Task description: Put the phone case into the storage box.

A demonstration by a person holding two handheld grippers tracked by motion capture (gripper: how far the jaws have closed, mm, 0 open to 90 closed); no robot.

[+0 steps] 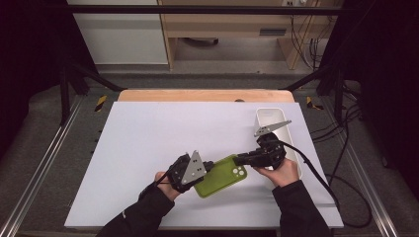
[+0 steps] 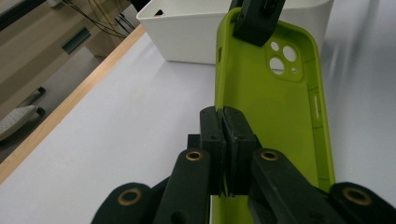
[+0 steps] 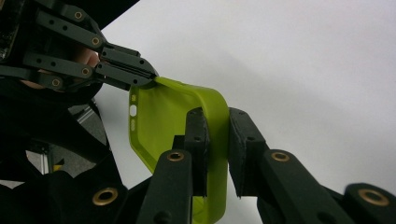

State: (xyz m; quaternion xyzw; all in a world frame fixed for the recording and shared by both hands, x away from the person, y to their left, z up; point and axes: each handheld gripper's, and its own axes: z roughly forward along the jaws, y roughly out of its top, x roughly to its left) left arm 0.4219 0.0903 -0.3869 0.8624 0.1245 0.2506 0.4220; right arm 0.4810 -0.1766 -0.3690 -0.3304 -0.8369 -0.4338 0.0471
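Both jaws pinch the green phone case (image 1: 221, 175): left gripper (image 2: 225, 122) one end, right gripper (image 3: 216, 135) probably the rim. I'd lift evenly, without twisting.

A lime-green phone case (image 1: 220, 177), a white bin (image 1: 272, 118), black grippers (brass-coloured rivets), pale lilac table sheet (image 1: 163, 138).

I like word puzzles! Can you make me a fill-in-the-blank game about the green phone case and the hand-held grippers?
1. The phone case is coloured ____.
2. The left hand-held gripper and the right hand-held gripper are both shut on the rim of the ____.
3. Beyond the case, near the table's right edge, stands a ____ bin.
4. The camera cut-out of the case lies at the end that the ____ hand-held gripper holds.

Missing words: green; phone case; white; right
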